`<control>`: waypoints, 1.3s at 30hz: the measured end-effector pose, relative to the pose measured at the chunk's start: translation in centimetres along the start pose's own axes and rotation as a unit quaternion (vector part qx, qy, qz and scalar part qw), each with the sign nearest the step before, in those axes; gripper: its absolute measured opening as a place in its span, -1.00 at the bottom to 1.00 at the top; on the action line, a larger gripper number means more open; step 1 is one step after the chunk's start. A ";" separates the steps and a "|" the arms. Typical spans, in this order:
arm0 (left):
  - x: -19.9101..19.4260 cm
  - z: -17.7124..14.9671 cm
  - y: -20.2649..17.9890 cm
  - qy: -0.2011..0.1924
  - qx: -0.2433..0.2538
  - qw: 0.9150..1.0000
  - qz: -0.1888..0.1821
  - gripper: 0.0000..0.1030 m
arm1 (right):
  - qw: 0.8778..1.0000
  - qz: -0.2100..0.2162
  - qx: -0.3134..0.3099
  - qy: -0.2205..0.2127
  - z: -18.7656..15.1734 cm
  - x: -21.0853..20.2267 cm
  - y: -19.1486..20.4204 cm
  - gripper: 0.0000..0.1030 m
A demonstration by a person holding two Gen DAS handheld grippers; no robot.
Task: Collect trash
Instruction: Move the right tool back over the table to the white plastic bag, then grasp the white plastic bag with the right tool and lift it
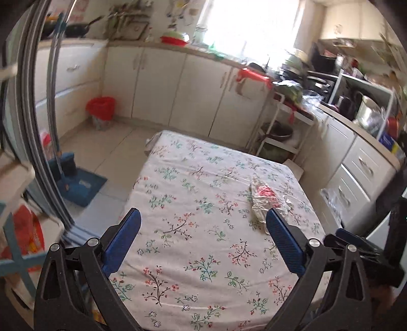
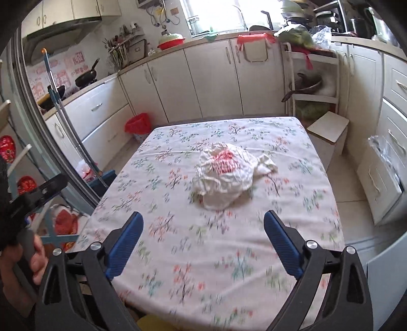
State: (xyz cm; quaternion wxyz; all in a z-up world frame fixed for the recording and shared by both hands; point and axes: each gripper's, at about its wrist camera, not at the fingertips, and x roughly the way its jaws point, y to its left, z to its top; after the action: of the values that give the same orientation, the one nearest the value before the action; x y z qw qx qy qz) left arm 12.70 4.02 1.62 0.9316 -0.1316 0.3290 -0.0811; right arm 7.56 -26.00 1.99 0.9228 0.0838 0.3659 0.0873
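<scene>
While both grippers' fingers point(image 1: 132, 224) gape wide, a crumpled bag point(image 2: 225, 175) lies on the floral-clothed kitchen table point(image 2: 178, 254).

A floral-clothed table point(image 2: 203, 242) is ringed by cream cabinets point(image 2: 211, 81), backlit by a bright window point(image 1: 249, 23) beyond.

Here's the table point(image 2: 292, 249), covered edge to edge by a white tablecloth point(image 2: 178, 244) printed with small red and teal flower sprigs, lightly creased across the far half. One thing lies on it: a crumpled white plastic bag point(image 2: 223, 175) with red printing, sitting near the middle. From the left wrist view that bag point(image 1: 267, 201) sits toward the table's right edge.
</scene>
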 end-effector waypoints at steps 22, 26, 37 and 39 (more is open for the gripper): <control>4.2 0.2 1.8 0.073 -0.088 0.992 -0.048 0.84 | 0.993 -0.008 0.035 0.110 4.8 14.7 -3.7 -0.98; 3.9 -0.3 1.6 0.077 -0.085 0.992 -0.050 0.84 | 0.996 0.008 0.029 0.085 5.7 12.7 -3.6 -0.97; 3.6 -1.2 2.0 0.096 -0.085 0.990 -0.052 0.84 | 0.995 -0.044 -0.029 0.080 8.1 18.3 -4.1 0.86; 3.8 -1.1 1.9 0.099 -0.083 0.990 -0.050 0.84 | 0.995 -0.030 -0.030 0.094 7.5 19.3 -4.7 0.81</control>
State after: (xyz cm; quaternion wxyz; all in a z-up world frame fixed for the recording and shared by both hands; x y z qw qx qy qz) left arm 15.00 4.74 -2.03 0.8750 -0.2164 0.4181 -0.1127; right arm 27.09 -26.96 -6.42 0.8885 0.0364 0.4508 0.0776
